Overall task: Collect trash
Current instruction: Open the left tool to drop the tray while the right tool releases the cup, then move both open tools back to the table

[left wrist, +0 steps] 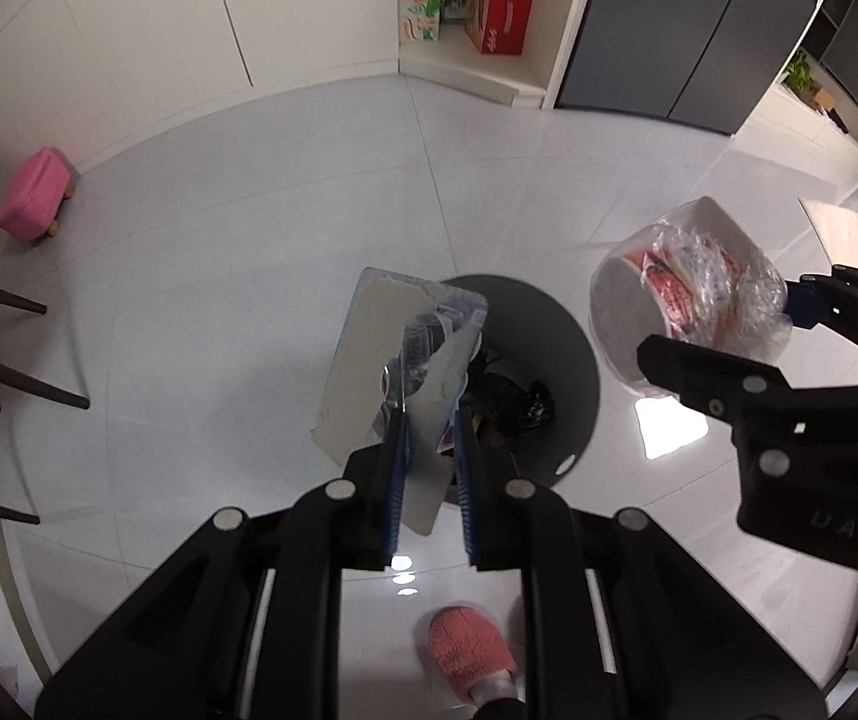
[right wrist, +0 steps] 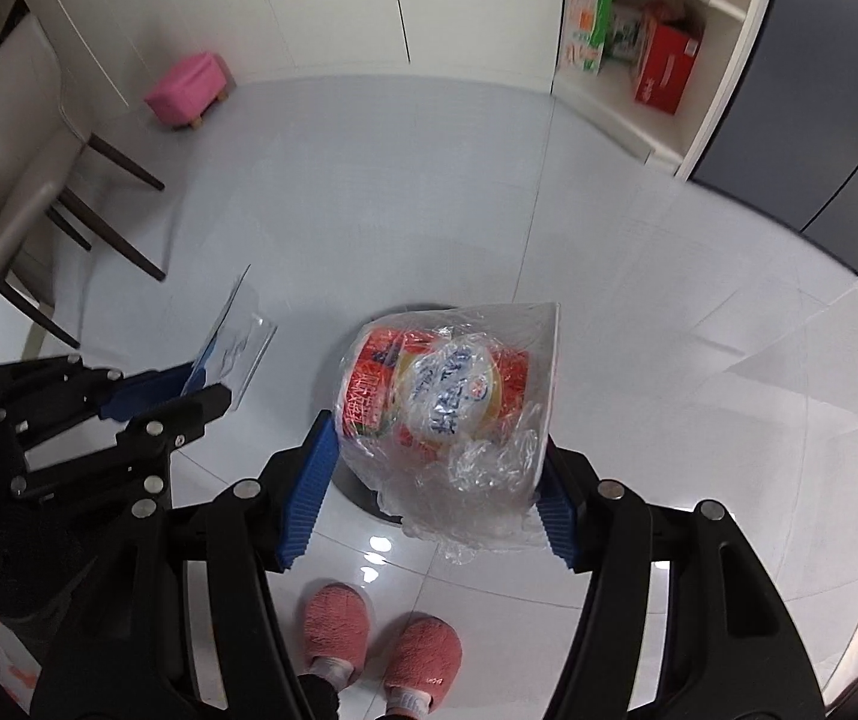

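My left gripper [left wrist: 429, 414] is shut on a flat blister pack [left wrist: 387, 354] of card and clear plastic, held just above the left rim of a round grey trash bin [left wrist: 573, 360] with dark trash inside. My right gripper [right wrist: 438, 450] is shut on a noodle cup wrapped in clear plastic [right wrist: 447, 396], held over the same bin [right wrist: 363, 492]. In the left wrist view the cup [left wrist: 681, 306] hangs right of the bin. In the right wrist view the left gripper [right wrist: 207, 390] with the blister pack [right wrist: 231, 342] is at the left.
Glossy white tile floor all round. A pink footstool [left wrist: 36, 195] stands far left, chair legs [left wrist: 15, 372] at the left edge. A white shelf with boxes [left wrist: 477, 6] and a dark cabinet [left wrist: 675, 36] stand at the back. My pink slippers [right wrist: 381, 648] are below the grippers.
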Motion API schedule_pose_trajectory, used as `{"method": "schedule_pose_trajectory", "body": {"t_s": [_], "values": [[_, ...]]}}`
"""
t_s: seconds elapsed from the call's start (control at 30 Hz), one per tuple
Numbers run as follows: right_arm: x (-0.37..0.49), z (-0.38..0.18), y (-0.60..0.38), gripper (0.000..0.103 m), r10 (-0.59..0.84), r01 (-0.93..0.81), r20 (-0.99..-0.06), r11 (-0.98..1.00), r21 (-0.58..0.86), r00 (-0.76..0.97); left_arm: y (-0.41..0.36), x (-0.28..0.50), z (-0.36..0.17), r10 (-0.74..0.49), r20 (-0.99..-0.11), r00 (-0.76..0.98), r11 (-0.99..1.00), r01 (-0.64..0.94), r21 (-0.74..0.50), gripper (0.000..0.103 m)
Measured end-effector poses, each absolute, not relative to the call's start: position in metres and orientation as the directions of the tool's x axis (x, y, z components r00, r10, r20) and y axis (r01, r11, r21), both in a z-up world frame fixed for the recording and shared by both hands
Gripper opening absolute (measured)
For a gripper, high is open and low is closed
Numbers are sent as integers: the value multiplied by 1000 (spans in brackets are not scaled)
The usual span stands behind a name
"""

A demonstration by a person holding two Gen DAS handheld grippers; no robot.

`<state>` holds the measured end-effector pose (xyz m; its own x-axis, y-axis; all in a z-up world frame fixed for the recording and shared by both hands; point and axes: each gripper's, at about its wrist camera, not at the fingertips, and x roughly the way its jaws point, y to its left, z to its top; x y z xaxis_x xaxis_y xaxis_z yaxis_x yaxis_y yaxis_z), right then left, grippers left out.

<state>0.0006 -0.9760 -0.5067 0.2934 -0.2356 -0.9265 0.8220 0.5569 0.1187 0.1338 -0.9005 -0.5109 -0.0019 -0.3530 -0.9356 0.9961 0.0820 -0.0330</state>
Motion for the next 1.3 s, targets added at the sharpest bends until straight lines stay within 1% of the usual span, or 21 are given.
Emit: {"method": "schedule_pose_trajectory", "body": {"t_s": [0.13,0.17,0.2,0.23,0.37,0.4,0.43,0.47,0.5,0.53,0.67,0.87,1.07,1.3], "values": [[0,-535,-987,62,-225,818,-931,564,117,288,-911,134,-535,-345,-939,-14,76,996,-43,16],[-1,-540,-990,65,-226,820,-930,560,119,289,-912,132,-539,-342,-939,-16,76,996,-45,16],[0,-540,-990,68,-229,823,-930,556,119,289,-913,131,-543,-340,-940,-21,75,996,-49,16],[-1,-543,-993,69,-231,826,-929,550,121,290,-916,129,-545,-338,-941,-25,73,996,-53,16],[-4,-545,-995,69,-237,836,-927,534,126,290,-918,124,-551,-339,-940,-35,69,996,-62,19],[-5,-543,-996,69,-239,837,-927,533,124,290,-919,123,-552,-338,-941,-32,70,996,-59,22],[-5,-543,-996,69,-240,836,-926,534,124,290,-920,122,-554,-338,-941,-28,73,996,-56,34],[-5,-543,-996,69,-241,836,-926,535,122,290,-921,122,-554,-338,-941,-31,79,995,-61,41],[-6,-542,-996,69,-242,836,-927,535,120,288,-921,124,-553,-339,-940,-42,90,993,-77,52],[-6,-541,-997,69,-242,837,-927,534,120,288,-922,126,-555,-339,-940,-46,99,992,-84,55],[-6,-532,-995,69,-247,838,-927,533,114,283,-919,126,-549,-333,-942,-41,105,991,-80,55],[-4,-501,-989,69,-260,830,-922,548,104,288,-911,123,-519,-333,-942,-30,98,993,-66,55],[-1,-448,-970,69,-269,808,-919,583,82,287,-889,120,-462,-351,-936,1,125,991,-46,55],[5,-360,-935,69,-262,756,-906,649,89,331,-846,126,-383,-361,-932,26,230,971,-62,55]]}}
